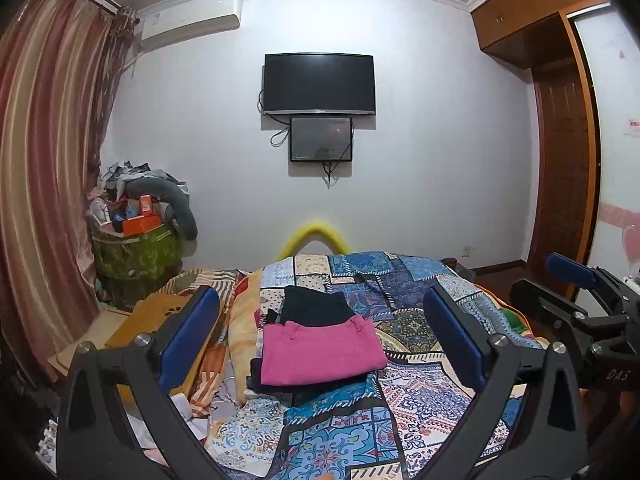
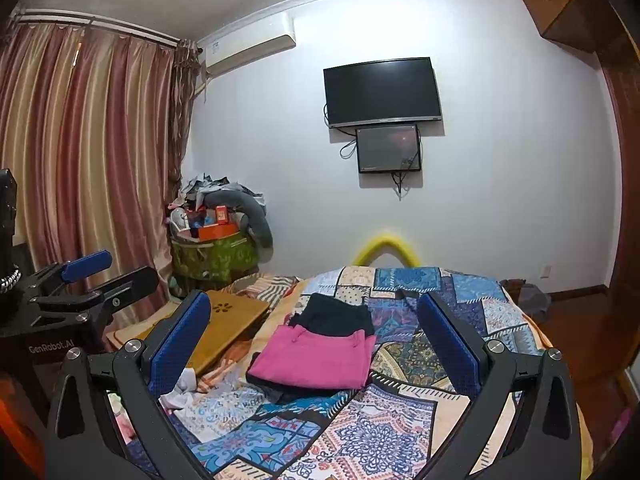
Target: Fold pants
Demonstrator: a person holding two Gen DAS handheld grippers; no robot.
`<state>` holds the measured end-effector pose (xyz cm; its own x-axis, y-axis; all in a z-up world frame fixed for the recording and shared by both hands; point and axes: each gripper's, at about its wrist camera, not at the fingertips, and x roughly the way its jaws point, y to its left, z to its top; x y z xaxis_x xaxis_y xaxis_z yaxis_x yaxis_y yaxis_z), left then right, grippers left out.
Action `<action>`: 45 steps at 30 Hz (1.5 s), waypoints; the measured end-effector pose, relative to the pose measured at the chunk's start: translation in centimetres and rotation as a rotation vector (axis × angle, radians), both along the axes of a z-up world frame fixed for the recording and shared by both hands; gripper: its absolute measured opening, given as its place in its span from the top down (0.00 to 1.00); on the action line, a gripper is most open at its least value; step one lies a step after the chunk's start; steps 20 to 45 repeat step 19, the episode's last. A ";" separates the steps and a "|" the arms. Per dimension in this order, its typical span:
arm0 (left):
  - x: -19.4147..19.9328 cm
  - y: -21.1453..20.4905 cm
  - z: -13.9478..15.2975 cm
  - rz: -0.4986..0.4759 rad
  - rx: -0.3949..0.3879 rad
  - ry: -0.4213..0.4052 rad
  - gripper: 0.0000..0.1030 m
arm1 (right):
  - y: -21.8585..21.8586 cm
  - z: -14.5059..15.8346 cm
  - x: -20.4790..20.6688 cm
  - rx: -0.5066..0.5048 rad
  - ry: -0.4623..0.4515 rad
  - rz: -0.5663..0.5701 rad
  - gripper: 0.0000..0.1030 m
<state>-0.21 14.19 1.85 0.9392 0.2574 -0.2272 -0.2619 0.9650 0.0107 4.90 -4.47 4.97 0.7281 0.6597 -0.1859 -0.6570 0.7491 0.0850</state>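
Folded pink pants point(image 1: 320, 354) lie on top of a stack on the patchwork bedspread point(image 1: 400, 408), with a folded black garment point(image 1: 316, 306) behind them. The pink pants point(image 2: 314, 358) and the black garment point(image 2: 332, 316) also show in the right wrist view. My left gripper point(image 1: 324, 340) is open and empty, held above the bed short of the stack. My right gripper point(image 2: 316, 344) is open and empty too, at a similar height. The right gripper also shows at the right edge of the left wrist view point(image 1: 576, 288). The left gripper shows at the left of the right wrist view point(image 2: 108, 272).
A wooden lap tray point(image 2: 224, 328) lies left of the stack beside rumpled bedding. A green bin point(image 2: 212, 256) piled with clutter stands in the corner by the curtain point(image 2: 80, 160). A television point(image 2: 382, 92) hangs on the far wall. A wardrobe point(image 1: 560, 140) stands at right.
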 end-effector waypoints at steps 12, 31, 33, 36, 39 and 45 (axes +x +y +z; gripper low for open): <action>0.0 -0.1 0.2 -0.002 -0.008 0.001 0.00 | -0.3 0.1 0.0 0.009 0.000 -0.013 0.00; 0.3 0.1 0.1 0.000 -0.014 0.007 0.00 | -0.1 -0.2 0.2 0.003 0.008 -0.017 0.00; 0.3 0.1 0.1 0.000 -0.014 0.007 0.00 | -0.1 -0.2 0.2 0.003 0.008 -0.017 0.00; 0.3 0.1 0.1 0.000 -0.014 0.007 0.00 | -0.1 -0.2 0.2 0.003 0.008 -0.017 0.00; 0.3 0.1 0.1 0.000 -0.014 0.007 0.00 | -0.1 -0.2 0.2 0.003 0.008 -0.017 0.00; 0.3 0.1 0.1 0.000 -0.014 0.007 0.00 | -0.1 -0.2 0.2 0.003 0.008 -0.017 0.00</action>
